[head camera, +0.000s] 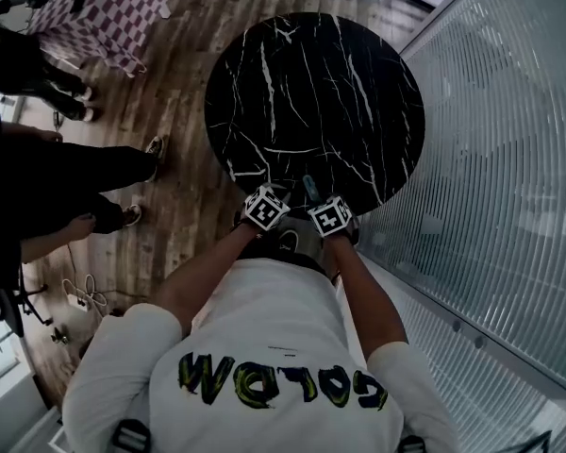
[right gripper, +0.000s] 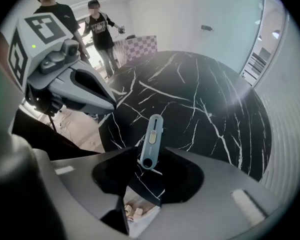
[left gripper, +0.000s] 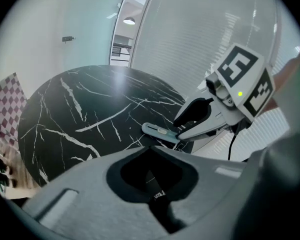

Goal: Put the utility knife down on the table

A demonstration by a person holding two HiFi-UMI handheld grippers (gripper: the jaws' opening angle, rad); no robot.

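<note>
A pale blue-grey utility knife (head camera: 308,189) (left gripper: 160,131) (right gripper: 151,141) lies flat on the round black marble table (head camera: 311,92), close to its near edge. My right gripper (head camera: 315,200) (right gripper: 150,176) hovers just above the knife's near end. Its jaws are spread wide and the pads touch nothing. In the left gripper view the right gripper (left gripper: 177,129) shows its two fingers apart over the knife. My left gripper (head camera: 272,192) (right gripper: 112,104) hangs beside it to the left, its fingers tapering to one point with nothing in them.
The table's near rim (right gripper: 140,184) runs under both grippers, with wood floor beyond it. People (head camera: 38,177) stand on the floor at the left, near a checkered cloth (head camera: 104,8). A ribbed glass wall (head camera: 509,159) lines the right side. Cables (head camera: 80,295) lie on the floor.
</note>
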